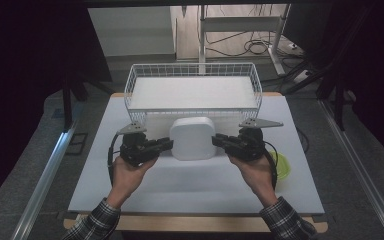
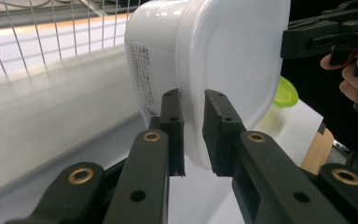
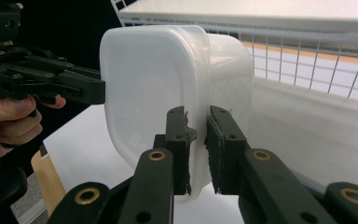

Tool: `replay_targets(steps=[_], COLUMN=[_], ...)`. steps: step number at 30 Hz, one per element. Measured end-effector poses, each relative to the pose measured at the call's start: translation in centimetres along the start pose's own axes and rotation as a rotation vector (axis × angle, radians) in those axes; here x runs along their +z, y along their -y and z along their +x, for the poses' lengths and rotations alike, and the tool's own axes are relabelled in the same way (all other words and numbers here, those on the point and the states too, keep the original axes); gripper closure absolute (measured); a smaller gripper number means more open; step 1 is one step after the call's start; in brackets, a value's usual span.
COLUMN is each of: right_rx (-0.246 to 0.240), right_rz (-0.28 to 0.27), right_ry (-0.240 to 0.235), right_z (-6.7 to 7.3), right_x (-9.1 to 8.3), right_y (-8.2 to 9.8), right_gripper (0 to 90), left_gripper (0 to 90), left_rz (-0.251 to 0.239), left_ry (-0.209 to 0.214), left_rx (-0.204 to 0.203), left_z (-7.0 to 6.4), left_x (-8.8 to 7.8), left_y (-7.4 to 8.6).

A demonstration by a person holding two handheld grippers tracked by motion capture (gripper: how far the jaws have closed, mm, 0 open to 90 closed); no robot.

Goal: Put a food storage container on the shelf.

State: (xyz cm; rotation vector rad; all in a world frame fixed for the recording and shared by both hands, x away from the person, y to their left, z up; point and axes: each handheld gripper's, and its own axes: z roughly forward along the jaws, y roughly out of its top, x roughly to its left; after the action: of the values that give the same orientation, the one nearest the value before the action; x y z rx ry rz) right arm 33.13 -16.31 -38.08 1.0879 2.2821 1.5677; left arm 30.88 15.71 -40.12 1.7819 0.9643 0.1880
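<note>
Both my grippers pinch the white plastic box [image 1: 192, 138] by its rim.
Left fingers [image 2: 172, 121] and right fingers [image 3: 177, 135] clamped on opposite lips; light, smooth, slippery, so keep it level.

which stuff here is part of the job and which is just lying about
In the job:
- white lidded container
- left hand-held gripper, clamped on its lid rim
- right hand-held gripper, clamped on the opposite rim
- white wire basket, probably its destination

Lying about:
- green lid
- cables on the floor
</note>
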Motion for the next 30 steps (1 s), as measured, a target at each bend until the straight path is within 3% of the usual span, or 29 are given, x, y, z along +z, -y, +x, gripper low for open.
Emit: replay_targets(steps=[18,30], right_rx=[-0.019,0.010], right_rz=[-0.056,-0.085], right_ry=[0.017,0.025], right_z=[-0.3,-1.3], right_x=[0.1,0.7], right_y=[-5.6,-8.7], right_gripper=[78.6,78.0], left_gripper=[79.3,79.7], left_rz=[-0.043,-0.074], left_ry=[-0.021,-0.013], left_rx=[0.016,0.003], left_z=[0.7,1.6], left_x=[-1.3,-1.4], left_y=[-5.7,-8.7])
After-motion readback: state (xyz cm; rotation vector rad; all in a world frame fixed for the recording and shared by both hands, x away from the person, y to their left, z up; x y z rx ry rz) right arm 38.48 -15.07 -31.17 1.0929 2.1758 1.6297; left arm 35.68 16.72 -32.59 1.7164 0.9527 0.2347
